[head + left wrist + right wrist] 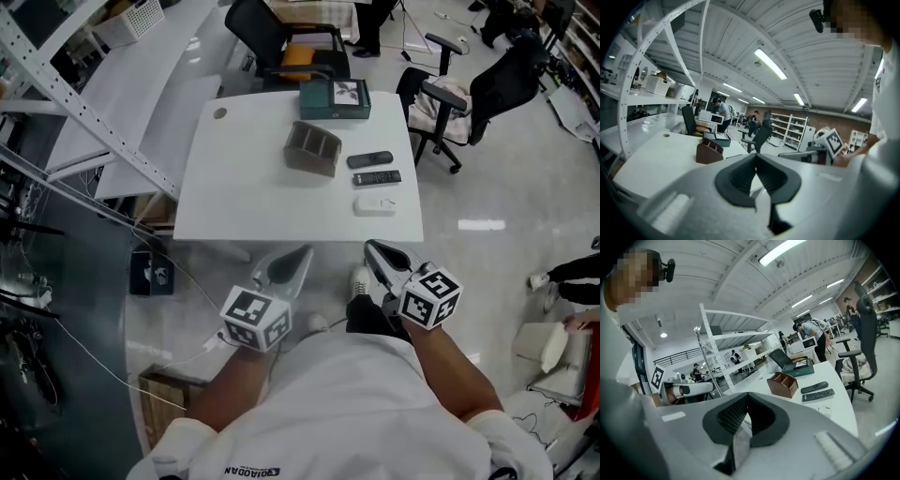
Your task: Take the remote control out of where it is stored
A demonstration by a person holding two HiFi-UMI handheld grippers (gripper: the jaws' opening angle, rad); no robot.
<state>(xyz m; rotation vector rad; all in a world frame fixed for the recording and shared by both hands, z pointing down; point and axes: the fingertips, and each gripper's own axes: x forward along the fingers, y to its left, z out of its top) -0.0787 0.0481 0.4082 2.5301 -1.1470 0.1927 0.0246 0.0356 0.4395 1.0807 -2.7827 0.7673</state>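
You hold your left gripper (302,253) and right gripper (372,247) closed and empty, short of the white table (234,187), black remote control (369,159), buttoned black remote control (377,178) and white remote control (374,203) lying flat just right of the brown organizer (313,148), outside it.

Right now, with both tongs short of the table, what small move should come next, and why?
Probably none toward the table; I'd rest both tongs. The brown holder looks empty, and the black remote, the buttoned remote and the white remote already lie on the table beside it. The left tongs and right tongs are shut, empty, short of the near edge.
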